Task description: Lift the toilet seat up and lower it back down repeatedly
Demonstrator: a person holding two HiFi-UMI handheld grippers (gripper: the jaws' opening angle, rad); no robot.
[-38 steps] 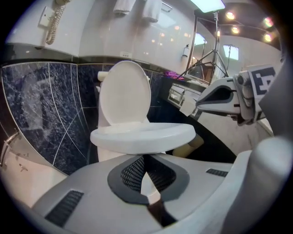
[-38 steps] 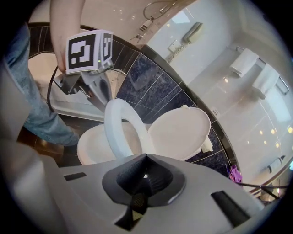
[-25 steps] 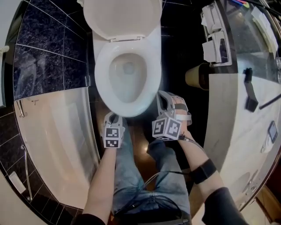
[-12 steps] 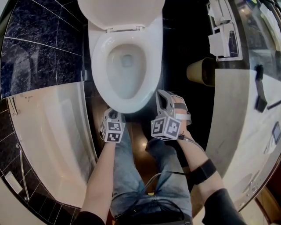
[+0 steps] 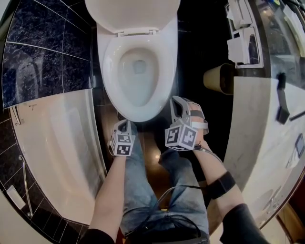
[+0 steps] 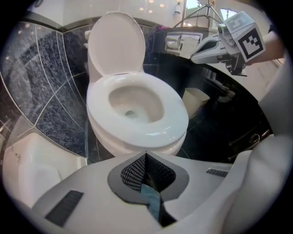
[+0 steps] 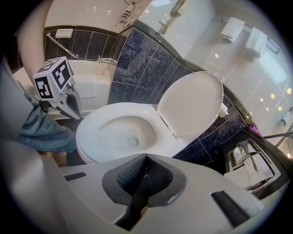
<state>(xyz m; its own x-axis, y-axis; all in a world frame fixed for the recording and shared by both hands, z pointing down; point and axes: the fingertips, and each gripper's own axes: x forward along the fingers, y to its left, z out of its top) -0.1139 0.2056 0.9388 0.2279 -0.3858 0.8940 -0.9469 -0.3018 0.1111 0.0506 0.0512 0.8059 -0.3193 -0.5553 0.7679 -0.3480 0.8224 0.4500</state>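
Both my grippers shut and empty at the front of the toilet, seat down

The toilet seat point(image 5: 138, 114) lies flat on the bowl rim, with the lid point(image 5: 133, 14) raised upright behind it. My left gripper point(image 5: 122, 125) hangs just off the front edge of the seat, pointing steeply down, its jaws pressed together with nothing between them; in the left gripper view its tip looks clear of the rim. My right gripper point(image 5: 177, 101) sits beside the bowl's front right side, also angled down, jaws fully closed on nothing and apart from the seat. My legs in jeans stand on the dark floor, with the bathtub point(image 5: 57, 143) to the left and a pale counter point(image 5: 248, 124) to the right
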